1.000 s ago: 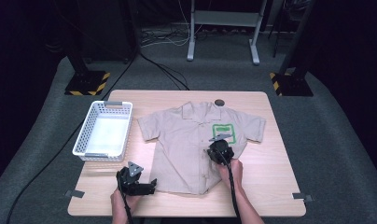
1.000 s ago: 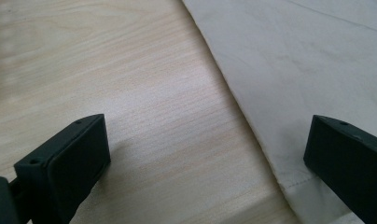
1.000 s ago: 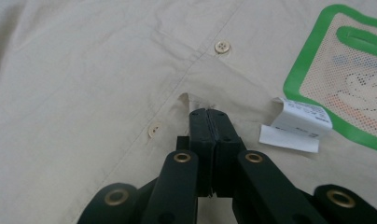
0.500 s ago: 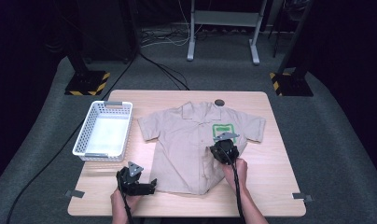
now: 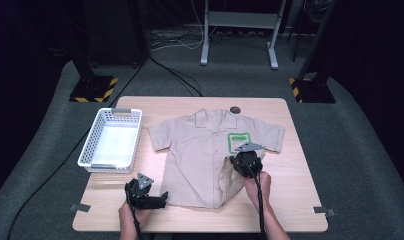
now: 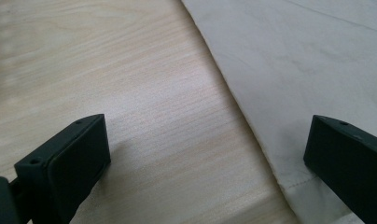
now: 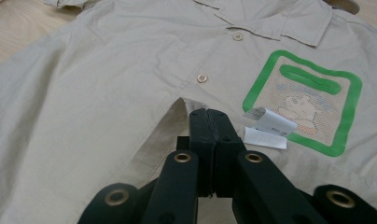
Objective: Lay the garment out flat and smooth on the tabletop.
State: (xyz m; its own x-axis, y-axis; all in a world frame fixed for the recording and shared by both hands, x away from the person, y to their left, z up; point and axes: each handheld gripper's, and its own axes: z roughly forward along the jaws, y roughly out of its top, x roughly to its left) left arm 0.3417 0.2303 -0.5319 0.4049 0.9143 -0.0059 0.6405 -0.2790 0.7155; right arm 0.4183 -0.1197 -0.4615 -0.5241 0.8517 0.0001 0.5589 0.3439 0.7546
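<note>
A beige short-sleeved shirt (image 5: 200, 150) lies face up and spread out on the wooden table (image 5: 290, 200), a green-framed patch (image 5: 239, 141) on its chest. My right gripper (image 5: 244, 162) is shut on the shirt's lower right part and holds it lifted and folded toward the patch. In the right gripper view the closed jaws (image 7: 210, 119) pinch a raised fold of the shirt (image 7: 107, 93), with a white label (image 7: 268, 122) beside the patch (image 7: 303, 100). My left gripper (image 5: 160, 199) rests open at the shirt's lower left hem. Its jaws (image 6: 210, 144) straddle the shirt's edge (image 6: 317, 60).
A white plastic basket (image 5: 110, 115) stands on the table's left side. A small dark round object (image 5: 235, 109) sits at the far edge behind the collar. Bare wood shows right of the shirt and along the near edge.
My right gripper has risen and moved away from the person, toward the green patch, drawing the shirt's lower right part with it. The left gripper has stayed put.
</note>
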